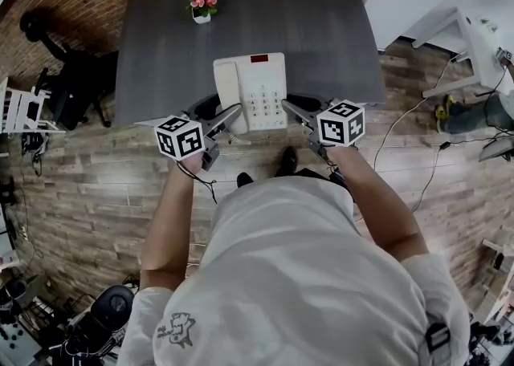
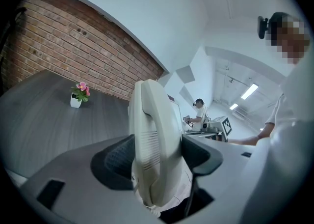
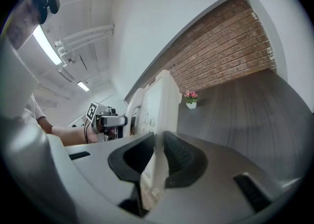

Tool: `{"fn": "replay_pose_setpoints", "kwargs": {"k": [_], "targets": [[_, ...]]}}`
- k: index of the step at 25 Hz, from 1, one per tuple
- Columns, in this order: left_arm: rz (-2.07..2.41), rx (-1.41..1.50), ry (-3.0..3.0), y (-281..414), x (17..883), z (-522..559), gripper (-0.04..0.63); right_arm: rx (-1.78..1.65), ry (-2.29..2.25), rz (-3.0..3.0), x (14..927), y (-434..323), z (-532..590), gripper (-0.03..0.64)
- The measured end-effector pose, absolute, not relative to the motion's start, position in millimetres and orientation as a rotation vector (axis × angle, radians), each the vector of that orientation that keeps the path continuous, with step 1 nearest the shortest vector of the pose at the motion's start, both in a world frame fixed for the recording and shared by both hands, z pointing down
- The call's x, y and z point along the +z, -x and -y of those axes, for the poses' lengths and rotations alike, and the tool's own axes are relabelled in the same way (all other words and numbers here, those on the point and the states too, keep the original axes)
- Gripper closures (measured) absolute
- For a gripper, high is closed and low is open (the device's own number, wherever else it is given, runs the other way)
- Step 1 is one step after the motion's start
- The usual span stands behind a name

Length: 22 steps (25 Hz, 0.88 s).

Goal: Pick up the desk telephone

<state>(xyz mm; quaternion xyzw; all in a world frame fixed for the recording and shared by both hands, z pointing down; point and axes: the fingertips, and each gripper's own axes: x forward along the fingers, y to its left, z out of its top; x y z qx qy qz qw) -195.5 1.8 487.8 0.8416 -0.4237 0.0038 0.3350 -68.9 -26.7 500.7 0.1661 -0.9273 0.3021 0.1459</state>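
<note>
1. Cream plastic desk telephone (image 1: 250, 93) is caught from both sides, right in front of the person, at the near edge of the dark grey wood-grain table (image 1: 161, 51).
2. The left gripper (image 2: 158, 155) has its jaws spread wide and pressed onto the rounded cream handset (image 2: 149, 120) on that side of the phone. The gape is wide because the handset is the bulky part.
3. The right gripper (image 3: 156, 155) is nearly pressed together, pinching the thin right rim of the phone's body beside the keypad. It's a slim edge, so a narrow bite.
4. Two opposed grips make sense here. The handset only lies in its cradle, and a clamp across it should keep it from sliding off in a lift.
5. The phone's near end juts past the table edge, over the brown plank floor (image 1: 96, 188). Whether its base touches the tabletop, I can't tell.
6. Far back, well apart from the action, a small white pot of pink flowers (image 1: 202, 7) stands safely out of the way.
</note>
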Motion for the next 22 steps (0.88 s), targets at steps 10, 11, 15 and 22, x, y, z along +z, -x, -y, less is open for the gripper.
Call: {"fn": "replay_pose_setpoints", "kwargs": {"k": [10,11,15,22], "targets": [[1.108,0.011,-2.171,199.9,486.6,-4.7,0.287,0.916,-0.462,2.645,505.8,72.5,18.9,0.546],[1.106,0.007,-2.169,201.7,486.7,-6.5,0.287,0.919,-0.461,2.643,506.2,74.2,16.6,0.546],[1.097,0.0,-2.163,210.5,486.5,-15.6,0.287,0.929,-0.471,2.638,505.7,82.5,5.8,0.546],[1.101,-0.001,-2.174,245.2,479.4,-65.6,0.288,0.916,-0.508,2.66,497.5,117.5,-43.7,0.545]]}}
